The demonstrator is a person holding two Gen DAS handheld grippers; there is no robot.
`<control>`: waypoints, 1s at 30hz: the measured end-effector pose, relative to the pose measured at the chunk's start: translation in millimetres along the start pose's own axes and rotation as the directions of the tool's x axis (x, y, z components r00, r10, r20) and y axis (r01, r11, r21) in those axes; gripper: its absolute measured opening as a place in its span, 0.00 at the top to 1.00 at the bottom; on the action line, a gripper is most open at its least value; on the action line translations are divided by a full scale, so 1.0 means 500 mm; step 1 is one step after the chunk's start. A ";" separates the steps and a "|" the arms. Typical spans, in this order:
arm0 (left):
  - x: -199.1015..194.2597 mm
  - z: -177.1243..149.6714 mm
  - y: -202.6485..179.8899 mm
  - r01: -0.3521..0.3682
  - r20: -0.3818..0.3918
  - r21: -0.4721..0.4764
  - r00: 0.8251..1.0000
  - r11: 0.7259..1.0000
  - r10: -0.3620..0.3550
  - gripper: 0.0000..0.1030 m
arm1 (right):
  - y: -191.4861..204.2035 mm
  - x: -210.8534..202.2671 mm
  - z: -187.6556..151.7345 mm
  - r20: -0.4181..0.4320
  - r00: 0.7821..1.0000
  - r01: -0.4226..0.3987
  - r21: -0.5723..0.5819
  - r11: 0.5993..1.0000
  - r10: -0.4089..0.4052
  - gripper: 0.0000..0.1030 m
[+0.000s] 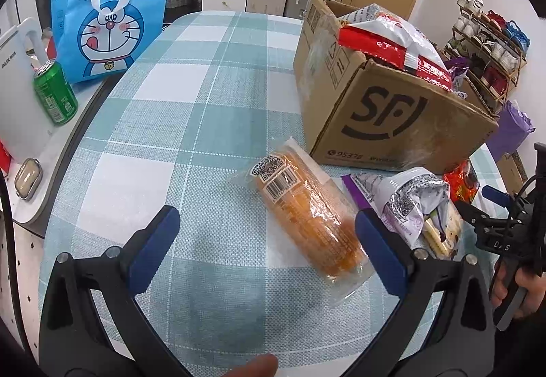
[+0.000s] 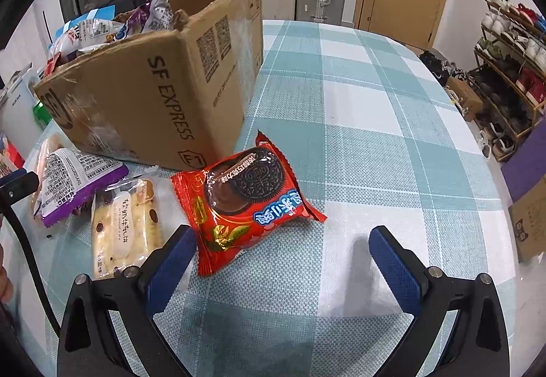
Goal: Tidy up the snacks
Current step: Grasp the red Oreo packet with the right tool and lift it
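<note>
While my left tool (image 1: 266,226) hangs low over the table (image 1: 211,76), its blue pads stand wide apart with nothing between them. Left wrist view: an orange bread roll in clear wrap (image 1: 307,216) lies flat on the checked cloth, its near end just inside my right-hand pad, not gripped. Beside it to the right, a purple-and-silver packet (image 1: 406,203) sits crumpled, with a cream pastry pack (image 1: 443,233) partly under it. Behind them stands the cardboard box (image 1: 385,117), open-topped, a red-and-white bag (image 1: 392,39) heaped in it. Far left, off the cloth, a green can (image 1: 54,92) stands by a blue cartoon tote bag (image 1: 112,18). My right tool (image 1: 494,206) shows at the right edge, held in a hand (image 1: 522,288).

Right wrist view: my right tool (image 2: 283,250) is also spread wide, holding nothing. A red cookie packet (image 2: 245,199) lies on the table, its near corner just beside the left pad. To its left, the cream pastry pack (image 2: 126,226) lies flat, then the purple-and-silver packet (image 2: 75,179). The cardboard box (image 2: 153,93) stands just behind these, with snack bags (image 2: 102,32) showing over its rim. A shoe rack (image 2: 512,63) stands far right, off the table.
</note>
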State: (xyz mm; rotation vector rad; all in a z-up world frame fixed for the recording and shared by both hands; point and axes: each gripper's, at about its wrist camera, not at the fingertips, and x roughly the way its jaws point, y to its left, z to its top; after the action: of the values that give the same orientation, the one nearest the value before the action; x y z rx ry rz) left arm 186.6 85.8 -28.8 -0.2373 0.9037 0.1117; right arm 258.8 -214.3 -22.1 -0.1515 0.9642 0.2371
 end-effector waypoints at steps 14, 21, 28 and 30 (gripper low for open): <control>-0.006 0.000 -0.001 0.005 0.005 0.003 1.000 1.000 -0.005 0.01 | 0.028 -0.003 0.016 0.045 0.998 -0.028 -0.066 0.997 0.031 0.23; -0.005 0.000 -0.001 0.006 0.004 0.003 1.000 1.000 -0.006 0.01 | 0.027 -0.008 0.016 0.061 0.996 -0.059 -0.080 0.995 0.064 0.47; -0.007 0.000 -0.001 0.004 0.005 0.002 1.000 1.000 -0.004 0.01 | 0.020 -0.026 0.011 0.084 0.993 -0.080 -0.080 0.994 0.086 0.49; -0.008 0.000 0.000 0.008 0.006 -0.002 1.000 1.000 -0.008 0.01 | 0.020 -0.041 0.006 0.098 0.990 -0.095 -0.071 0.993 0.102 0.49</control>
State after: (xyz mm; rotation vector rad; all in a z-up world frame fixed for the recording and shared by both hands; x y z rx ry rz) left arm 184.1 85.7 -25.8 -0.2421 0.8970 0.1062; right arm 247.4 -206.9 -3.4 -0.1512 0.8645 0.3650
